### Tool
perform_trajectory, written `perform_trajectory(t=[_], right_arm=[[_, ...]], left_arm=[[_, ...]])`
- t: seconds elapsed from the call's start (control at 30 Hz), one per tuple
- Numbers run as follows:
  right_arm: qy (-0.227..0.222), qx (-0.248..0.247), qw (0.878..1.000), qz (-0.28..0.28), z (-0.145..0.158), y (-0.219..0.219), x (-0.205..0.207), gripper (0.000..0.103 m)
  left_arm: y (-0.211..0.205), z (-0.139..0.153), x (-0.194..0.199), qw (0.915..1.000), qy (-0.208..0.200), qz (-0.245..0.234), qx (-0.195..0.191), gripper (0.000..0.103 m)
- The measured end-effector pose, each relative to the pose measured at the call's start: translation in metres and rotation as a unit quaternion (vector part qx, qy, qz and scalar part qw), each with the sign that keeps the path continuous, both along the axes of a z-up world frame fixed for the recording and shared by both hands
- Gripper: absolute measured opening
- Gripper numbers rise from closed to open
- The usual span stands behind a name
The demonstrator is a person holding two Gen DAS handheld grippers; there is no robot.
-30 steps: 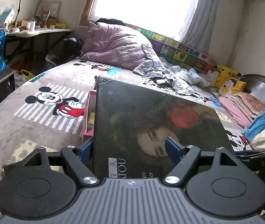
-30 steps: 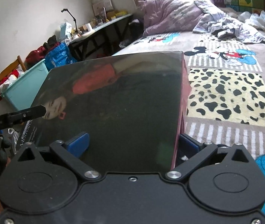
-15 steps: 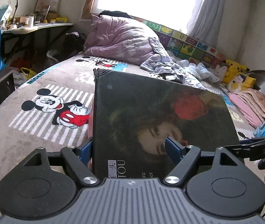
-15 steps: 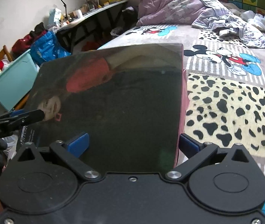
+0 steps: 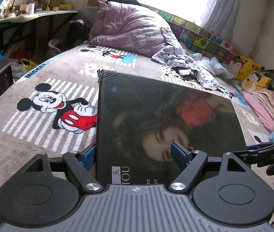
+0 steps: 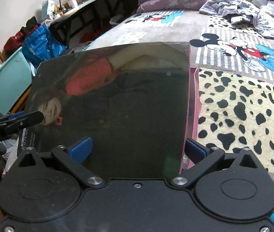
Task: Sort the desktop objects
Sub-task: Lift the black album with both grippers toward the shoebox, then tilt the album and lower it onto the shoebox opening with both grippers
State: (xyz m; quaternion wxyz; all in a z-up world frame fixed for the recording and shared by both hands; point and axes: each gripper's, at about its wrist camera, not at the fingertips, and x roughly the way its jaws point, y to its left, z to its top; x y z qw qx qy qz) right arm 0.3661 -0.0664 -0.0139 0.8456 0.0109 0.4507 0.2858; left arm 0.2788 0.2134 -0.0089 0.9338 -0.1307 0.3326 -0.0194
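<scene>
Large dark glossy book with woman's portrait on cover [image 5: 166, 123] held flat above Mickey Mouse patterned blanket [image 5: 40, 119], gripped from two sides.

Left gripper [image 5: 133, 150]: blue jaws clamped across book's near edge. Right gripper [image 6: 137, 147]: jaws closed on adjacent edge, pink box [image 6: 194, 104] directly beneath, at 3 o'clock.

Risk: slick cover slipping if either grip eases; uneven pull twisting or bending book.

Left view alone shows yellow plush toys [image 5: 253, 73] at 2 o'clock. Right view alone shows teal plastic bin [image 6: 7, 83] at 9 o'clock.

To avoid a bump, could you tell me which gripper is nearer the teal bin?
Left. The left gripper grips the book nearest the teal bin; the right gripper grips its opposite edge, over the bed.
</scene>
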Motion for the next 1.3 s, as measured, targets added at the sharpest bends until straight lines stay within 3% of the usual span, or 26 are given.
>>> perform_trajectory(t=[0.43,0.8,1.17,1.3], right_arm=[[0.007,-0.021,1.0,0.003,-0.008,0.016,0.031,0.103],[-0.018,-0.03,0.999,0.008,-0.009,0.019,0.031,0.103],[-0.016,-0.012,1.0,-0.009,-0.016,0.013,0.037,0.103],[-0.012,0.039,0.999,-0.029,-0.013,-0.005,0.034,0.103]], left_arm=[[0.022,-0.03,0.038,0.9984,0.035,0.018,-0.041,0.079],[0.035,-0.039,0.066,0.997,0.044,0.014,-0.062,0.079],[0.037,-0.05,0.077,0.9955,0.048,0.02,-0.079,0.08],[0.048,-0.057,0.064,0.9922,0.033,0.021,-0.118,0.08]])
